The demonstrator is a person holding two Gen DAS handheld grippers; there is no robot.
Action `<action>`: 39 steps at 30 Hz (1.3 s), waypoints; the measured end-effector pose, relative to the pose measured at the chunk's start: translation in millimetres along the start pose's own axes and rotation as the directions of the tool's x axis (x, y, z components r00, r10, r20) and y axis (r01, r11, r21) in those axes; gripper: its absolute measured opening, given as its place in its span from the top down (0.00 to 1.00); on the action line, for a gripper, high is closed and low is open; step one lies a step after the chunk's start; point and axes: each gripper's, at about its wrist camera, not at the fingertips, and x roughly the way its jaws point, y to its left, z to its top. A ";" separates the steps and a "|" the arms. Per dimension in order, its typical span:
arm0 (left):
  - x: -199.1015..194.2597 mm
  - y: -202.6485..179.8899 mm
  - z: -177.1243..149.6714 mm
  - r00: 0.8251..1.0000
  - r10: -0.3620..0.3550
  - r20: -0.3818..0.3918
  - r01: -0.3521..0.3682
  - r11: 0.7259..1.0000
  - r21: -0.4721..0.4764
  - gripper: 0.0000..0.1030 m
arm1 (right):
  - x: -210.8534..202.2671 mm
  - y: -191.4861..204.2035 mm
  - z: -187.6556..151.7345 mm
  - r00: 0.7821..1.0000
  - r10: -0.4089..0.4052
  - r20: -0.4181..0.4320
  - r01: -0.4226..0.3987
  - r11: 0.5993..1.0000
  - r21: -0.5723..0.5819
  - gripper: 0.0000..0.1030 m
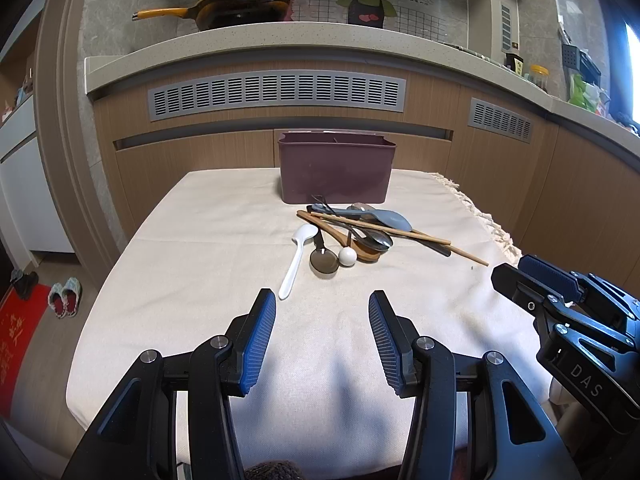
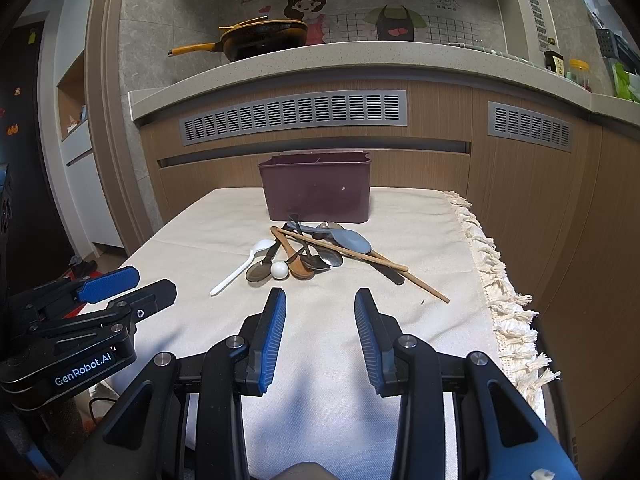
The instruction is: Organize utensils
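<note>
A pile of utensils lies on the cream tablecloth (image 1: 200, 280) in front of a maroon plastic holder box (image 1: 336, 172) (image 2: 316, 188). The pile holds a white plastic spoon (image 1: 296, 260) (image 2: 240, 270), a grey-blue spoon (image 1: 384, 218) (image 2: 348, 240), wooden chopsticks (image 1: 400, 234) (image 2: 360, 258), metal spoons (image 1: 372, 238), a brown wooden spoon (image 2: 298, 266) and a small white ball-ended piece (image 1: 347, 257) (image 2: 279, 270). My left gripper (image 1: 322, 304) is open and empty, short of the pile. My right gripper (image 2: 320, 300) is open and empty, just short of the pile; it also shows at the right of the left wrist view (image 1: 520, 276).
The tablecloth's fringed edge (image 2: 500, 300) runs down the right side. Behind the table stands a wooden kitchen counter (image 1: 280, 52) with a yellow-handled pan (image 1: 224, 8). Slippers (image 1: 64, 296) and a red mat lie on the floor at the left.
</note>
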 end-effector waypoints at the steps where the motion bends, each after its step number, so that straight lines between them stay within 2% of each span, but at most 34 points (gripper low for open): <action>1: -0.1 -0.3 -0.3 1.000 0.000 -0.001 0.000 1.000 0.000 0.52 | 0.1 -0.1 -0.2 1.000 0.000 0.000 0.000 1.000 0.000 0.66; 8: 8.2 3.0 2.6 1.000 0.001 -0.016 0.000 1.000 0.009 0.52 | 5.8 -5.2 2.4 1.000 -0.018 -0.003 0.018 1.000 -0.018 0.66; 12: 28.2 17.4 21.8 1.000 -0.006 -0.017 0.006 1.000 0.006 0.52 | 22.2 -18.5 23.3 1.000 -0.013 -0.011 0.012 0.997 -0.080 0.66; 15: 55.2 38.3 42.4 0.997 -0.053 -0.064 0.052 0.998 -0.025 0.52 | 48.9 -33.0 43.0 0.994 0.060 -0.088 -0.069 0.992 -0.103 0.66; 18: 74.8 59.4 56.4 0.988 -0.121 -0.101 0.112 0.990 -0.088 0.52 | 82.9 -48.0 62.6 0.974 0.131 -0.185 -0.147 0.986 -0.077 0.66; 21: 82.9 80.3 65.8 0.994 -0.089 -0.066 0.081 0.990 -0.114 0.52 | 114.4 -49.5 76.8 0.961 0.119 -0.248 -0.150 0.983 -0.110 0.66; 23: 90.4 94.0 69.3 0.993 -0.092 -0.069 0.082 0.988 -0.134 0.52 | 133.0 -47.1 83.4 0.953 0.128 -0.275 -0.171 0.976 -0.137 0.67; 24: 96.6 98.5 70.0 0.990 -0.104 -0.091 0.091 0.986 -0.137 0.52 | 143.7 -46.2 86.7 0.946 0.135 -0.295 -0.182 0.974 -0.137 0.66; 26: 114.4 98.5 69.3 0.973 -0.154 -0.170 0.134 0.983 -0.122 0.52 | 165.4 -44.0 93.2 0.934 0.132 -0.332 -0.184 0.974 -0.131 0.67; 28: 131.0 93.7 67.8 0.948 -0.225 -0.226 0.200 0.971 -0.128 0.52 | 178.0 -41.7 98.3 0.932 0.109 -0.344 -0.160 0.979 -0.125 0.67; 30: 146.0 86.6 69.5 0.930 -0.261 -0.260 0.234 0.963 -0.131 0.52 | 181.6 -44.7 100.9 0.929 0.134 -0.345 -0.168 0.983 -0.070 0.67; 31: 156.8 81.7 72.5 0.928 -0.260 -0.268 0.236 0.965 -0.117 0.52 | 182.2 -46.9 100.1 0.926 0.150 -0.346 -0.176 0.983 -0.046 0.67; 33: 171.6 70.4 76.7 0.927 -0.241 -0.288 0.226 0.970 -0.085 0.52 | 180.4 -49.6 95.2 0.932 0.125 -0.340 -0.150 0.987 -0.050 0.67; 37: 209.0 57.3 85.1 0.900 -0.240 -0.363 0.233 0.970 -0.066 0.52 | 169.1 -62.7 79.5 0.940 0.073 -0.333 -0.090 0.995 -0.036 0.67; 39: 219.5 53.2 86.8 0.901 -0.208 -0.380 0.207 0.977 -0.044 0.52 | 163.2 -71.1 72.0 0.944 0.060 -0.325 -0.066 0.998 -0.008 0.67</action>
